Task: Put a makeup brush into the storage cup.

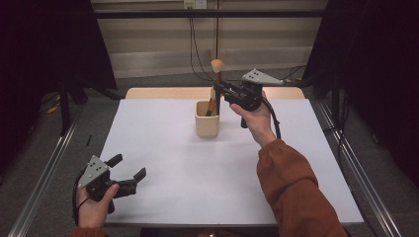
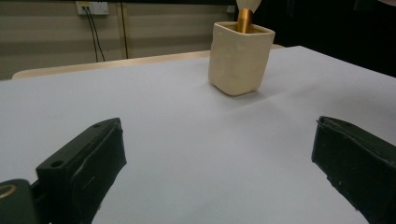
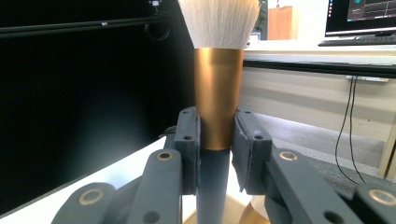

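Observation:
A makeup brush with white bristles, a copper ferrule and a dark handle stands upright over a cream cup at the table's far middle. My right gripper is shut on it just below the ferrule, and its pads press the handle from both sides. The handle's lower end reaches down to the cup's mouth. A second copper brush leans inside the cup. My left gripper rests at the near left corner, open with nothing between its jaws; its view also looks past the left gripper.
The white table top spreads between the two hands. A wooden strip runs along its far edge. Metal frame rails flank the table, and cables hang down the back wall.

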The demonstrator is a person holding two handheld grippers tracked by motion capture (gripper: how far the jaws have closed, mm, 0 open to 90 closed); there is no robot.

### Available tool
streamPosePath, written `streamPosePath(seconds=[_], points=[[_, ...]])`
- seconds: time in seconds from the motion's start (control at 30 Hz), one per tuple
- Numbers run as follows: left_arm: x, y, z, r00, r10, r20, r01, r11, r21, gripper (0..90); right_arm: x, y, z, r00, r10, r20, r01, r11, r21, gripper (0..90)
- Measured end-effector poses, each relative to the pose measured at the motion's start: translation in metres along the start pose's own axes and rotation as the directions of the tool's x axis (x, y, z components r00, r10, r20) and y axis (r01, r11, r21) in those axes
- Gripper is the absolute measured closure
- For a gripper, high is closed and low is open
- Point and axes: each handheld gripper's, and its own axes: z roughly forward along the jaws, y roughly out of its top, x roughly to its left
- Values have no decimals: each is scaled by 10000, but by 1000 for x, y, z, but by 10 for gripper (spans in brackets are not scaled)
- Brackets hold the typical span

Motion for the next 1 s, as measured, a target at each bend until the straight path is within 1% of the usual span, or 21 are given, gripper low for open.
streamPosePath(seconds=[0.2, 0.3, 0.47, 0.57, 0.63, 0.7, 0.77, 0.83, 1.0], points=[[0, 0, 0, 10000, -14, -37, 14, 10000, -22, 27, 0, -1, 10, 9999, -51, 94, 51, 10000, 35, 737], [0, 0, 0, 10000, -2, -32, 2, 10000, -22, 27, -2, -2, 14, 9997, -59, 226, 57, 10000, 81, 737], [0, 0, 0, 10000, -8, -25, 8, 10000, -21, 27, -4, -6, 18, 9994, 27, 347, -31, 9999, 116, 737], [0, 0, 0, 10000, 6, -21, -6, 10000, -28, 27, -4, -7, 21, 9991, -18, 421, 14, 9999, 102, 737], [0, 0, 0, 10000, 2, -14, -2, 10000, -7, 27, -4, -8, 22, 9993, -3, 380, -2, 9999, 145, 736], [1, 0, 0, 10000, 43, -12, -43, 10000, 5, 27, -5, -11, 24, 9990, -99, 435, 91, 9998, 176, 736], [1, 0, 0, 10000, 37, -13, -37, 10000, -5, 27, -6, -14, 26, 9991, -7, 433, -2, 9998, 202, 736], [0, 0, 0, 10000, -16, -29, 16, 10000, -45, 27, -7, -17, 28, 9986, -20, 530, 5, 9996, 280, 737], [1, 0, -1, 10000, -2, -8, 2, 10000, 6, 27, -8, -19, 31, 9985, -44, 549, 29, 9996, 272, 736]])
